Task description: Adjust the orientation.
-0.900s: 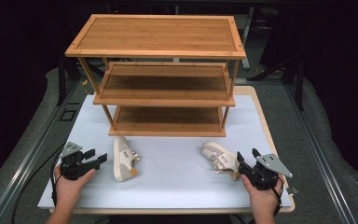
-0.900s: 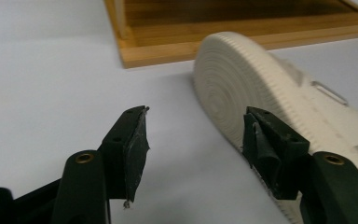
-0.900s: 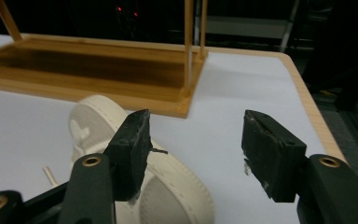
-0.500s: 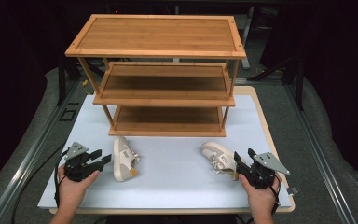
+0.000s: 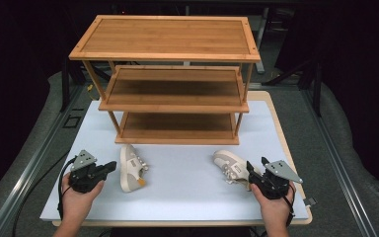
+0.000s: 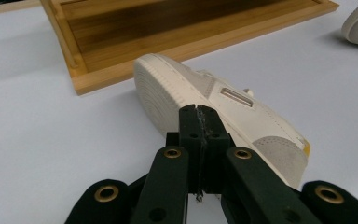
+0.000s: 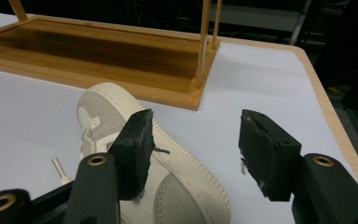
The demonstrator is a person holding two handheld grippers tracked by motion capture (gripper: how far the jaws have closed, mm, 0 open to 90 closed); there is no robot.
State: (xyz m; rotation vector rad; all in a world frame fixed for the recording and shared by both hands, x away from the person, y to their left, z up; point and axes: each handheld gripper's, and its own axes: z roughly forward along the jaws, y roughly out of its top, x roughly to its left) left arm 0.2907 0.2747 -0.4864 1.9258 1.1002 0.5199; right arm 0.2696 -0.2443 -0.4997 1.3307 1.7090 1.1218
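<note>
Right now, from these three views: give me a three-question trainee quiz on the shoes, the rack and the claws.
1. True or false: the left claw is shut, with nothing between its jaws.
2. Multiple choice: the right claw is
A. open, one jaw over the right cream low-top sneaker
B. shut on a lace
C. resting on a shelf
3. Short answer: how many tiers has the three-tier bamboo shoe rack, and do any hold shoes?

Key:
1. True. It sits beside the left cream low-top sneaker on the white table mat.
2. A.
3. Three; all are bare, both sneakers lie on the mat in front.
</note>
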